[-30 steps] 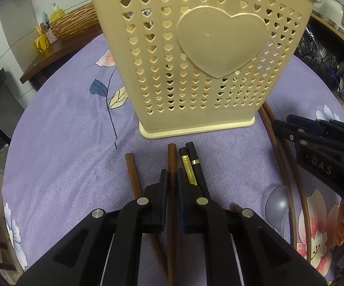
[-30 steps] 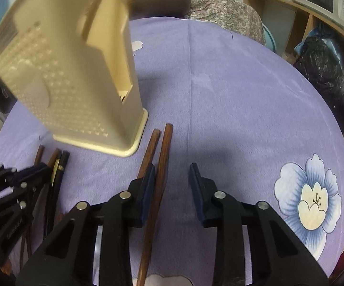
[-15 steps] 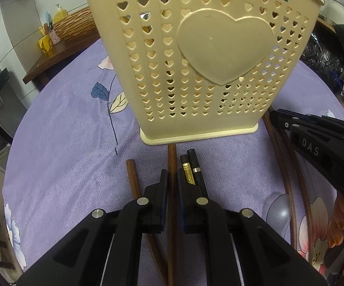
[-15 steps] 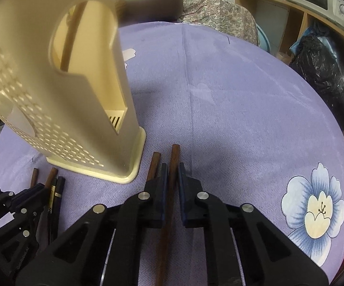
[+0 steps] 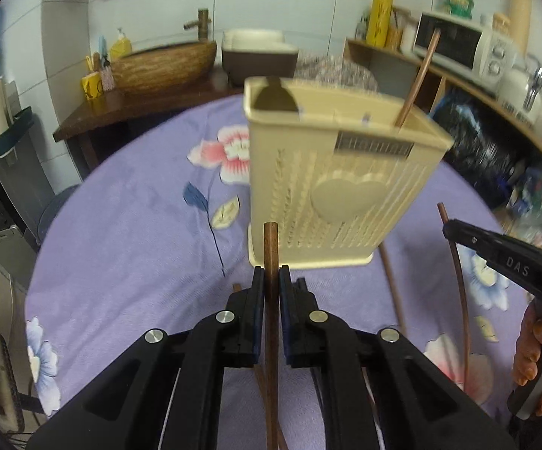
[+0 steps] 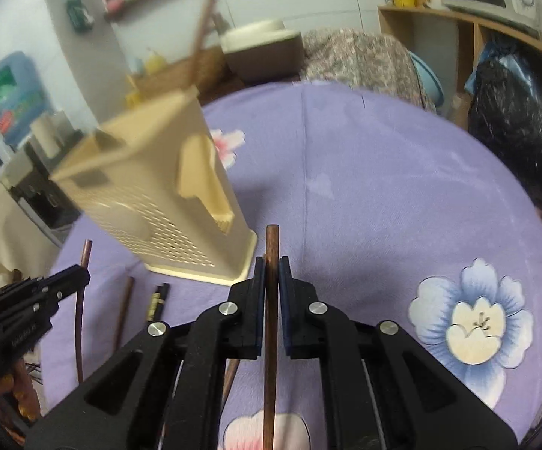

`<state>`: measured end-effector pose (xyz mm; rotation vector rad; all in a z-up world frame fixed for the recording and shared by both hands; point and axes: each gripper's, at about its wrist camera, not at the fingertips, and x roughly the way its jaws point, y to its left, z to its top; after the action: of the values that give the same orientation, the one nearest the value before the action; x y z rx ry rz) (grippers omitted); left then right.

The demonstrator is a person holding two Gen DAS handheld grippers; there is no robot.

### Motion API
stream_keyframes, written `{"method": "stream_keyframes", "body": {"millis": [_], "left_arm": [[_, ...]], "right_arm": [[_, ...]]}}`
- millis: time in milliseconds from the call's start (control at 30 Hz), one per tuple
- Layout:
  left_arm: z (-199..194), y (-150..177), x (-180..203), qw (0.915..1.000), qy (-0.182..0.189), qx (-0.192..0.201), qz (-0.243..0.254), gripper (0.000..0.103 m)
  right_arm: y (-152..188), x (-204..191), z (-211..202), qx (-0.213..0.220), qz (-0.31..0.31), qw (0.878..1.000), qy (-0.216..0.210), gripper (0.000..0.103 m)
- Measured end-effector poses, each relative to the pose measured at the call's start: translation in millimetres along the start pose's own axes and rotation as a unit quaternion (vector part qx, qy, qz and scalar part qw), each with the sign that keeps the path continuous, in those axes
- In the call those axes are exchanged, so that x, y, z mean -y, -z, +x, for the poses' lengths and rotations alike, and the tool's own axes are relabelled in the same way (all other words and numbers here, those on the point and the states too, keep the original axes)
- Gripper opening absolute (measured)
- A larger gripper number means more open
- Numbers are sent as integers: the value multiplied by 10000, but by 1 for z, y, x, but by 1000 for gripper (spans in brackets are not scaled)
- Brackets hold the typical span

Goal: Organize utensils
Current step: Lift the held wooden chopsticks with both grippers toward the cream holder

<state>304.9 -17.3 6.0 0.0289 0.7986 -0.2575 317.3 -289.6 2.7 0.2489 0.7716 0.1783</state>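
Tongs, left (image 5: 270,287) and right (image 6: 271,281), each now clamp a chopstick (image 5: 271,255), lifted off the bench (image 5: 128,232); holder (image 5: 342,187) comes next.

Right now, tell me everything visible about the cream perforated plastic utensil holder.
The cream perforated plastic utensil holder stands upright on the purple floral tablecloth. It is tall and open-topped, with a flared base, a raised heart among heart-shaped holes, a grey label near the rim and a side slot. One brown wooden chopstick leans inside. Neither gripper touches it.
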Motion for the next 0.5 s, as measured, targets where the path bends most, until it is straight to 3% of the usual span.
{"method": "stream_keyframes", "body": {"millis": [100,267,500], "left_arm": [[-41,-3,-8,9988,-36,472,-82,9],[-81,-6,-21,9956,-60,910,-224,9],[-94,-8,-32,9928,-193,1134,-325,9]], "right_arm": [[-5,1,-42,375,-165,9991,-143,8],[-13,1,-96,843,-356,9956,-213,8],[-15,-1,-126,1150,-466,9921,-168,8]]}}
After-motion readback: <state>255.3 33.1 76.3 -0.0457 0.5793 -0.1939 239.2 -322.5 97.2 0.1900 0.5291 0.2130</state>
